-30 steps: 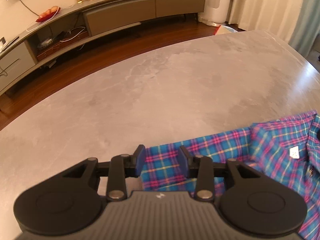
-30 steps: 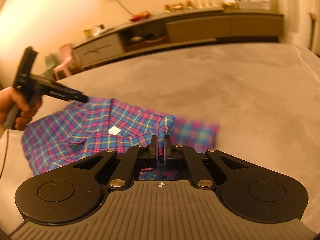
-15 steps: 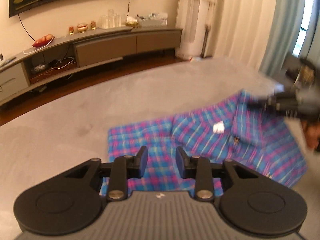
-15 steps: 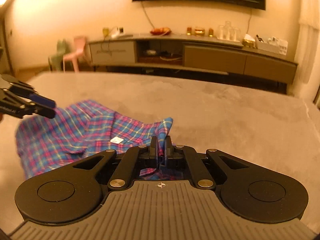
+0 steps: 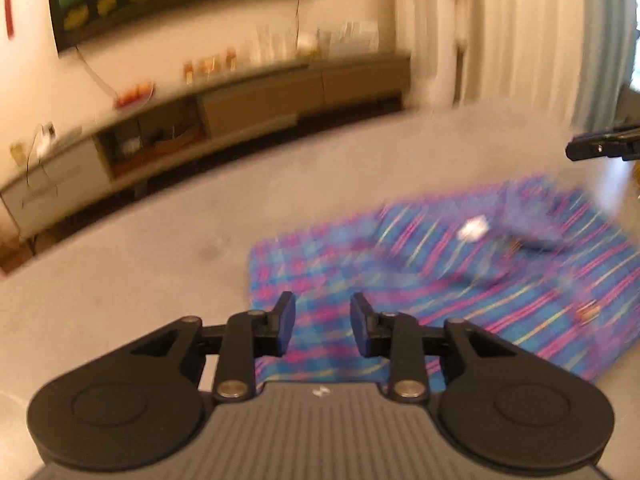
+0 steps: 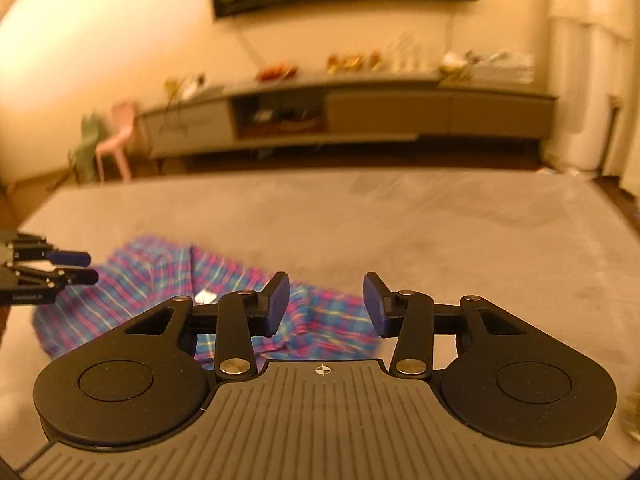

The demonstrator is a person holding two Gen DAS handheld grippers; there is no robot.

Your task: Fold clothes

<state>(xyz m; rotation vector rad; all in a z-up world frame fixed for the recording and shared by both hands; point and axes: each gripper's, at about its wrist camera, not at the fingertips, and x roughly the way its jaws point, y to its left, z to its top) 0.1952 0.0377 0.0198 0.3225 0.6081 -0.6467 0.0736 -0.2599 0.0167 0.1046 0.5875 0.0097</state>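
Released a moment ago from the right gripper, jaws now spread wide and empty above a plaid shirt lying partly folded on the grey bench. Left gripper likewise apart, holding nothing. One fold apparently laid; more likely needed.

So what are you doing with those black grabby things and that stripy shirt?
A person holds a gripper in each hand and is folding a plaid shirt on a grey table. Right now nothing is gripped: the left gripper and the right gripper both hang open above the shirt, which lies partly folded on the table with its white label showing. The pictures are blurry, so the grippers look to be moving.
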